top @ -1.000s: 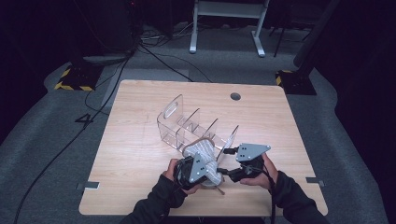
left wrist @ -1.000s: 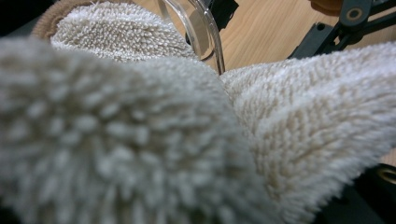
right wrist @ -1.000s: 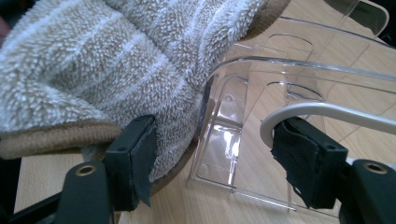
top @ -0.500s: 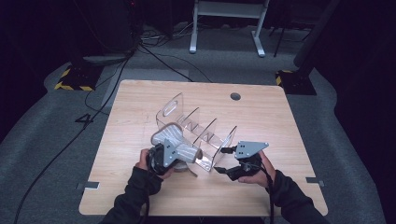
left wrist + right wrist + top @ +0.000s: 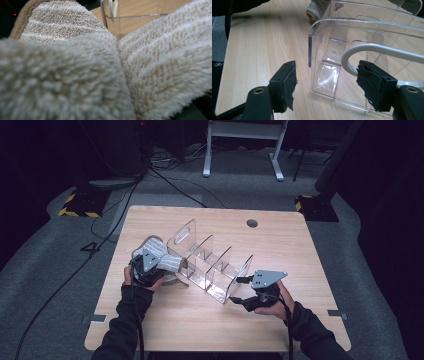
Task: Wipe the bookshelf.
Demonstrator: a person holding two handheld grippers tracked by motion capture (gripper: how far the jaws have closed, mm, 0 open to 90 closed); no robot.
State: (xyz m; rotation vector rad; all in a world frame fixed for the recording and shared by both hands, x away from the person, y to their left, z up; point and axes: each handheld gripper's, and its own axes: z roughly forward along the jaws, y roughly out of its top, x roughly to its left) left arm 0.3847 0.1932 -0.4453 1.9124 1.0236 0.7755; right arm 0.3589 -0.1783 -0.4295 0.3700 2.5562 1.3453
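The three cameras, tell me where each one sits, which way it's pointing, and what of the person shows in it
High view: above the person's side of the table, looking forward and down; both forearms, left gripper holding a towel, right gripper at a clear rack.
Left gripper view: on the left gripper, pressed against the towel; rack edge beyond.
Right gripper view: on the right gripper, looking between its open jaws at the rack; dark sleeve top left.
Shared: towel, rack and table.

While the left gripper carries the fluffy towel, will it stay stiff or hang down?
The towel is probably floppy: in the left gripper view its thick pile folds into two soft lobes. It looks light for its bulk. Its looped surface likely grips well, so slipping from the left gripper seems unlikely, though loose ends may sag.
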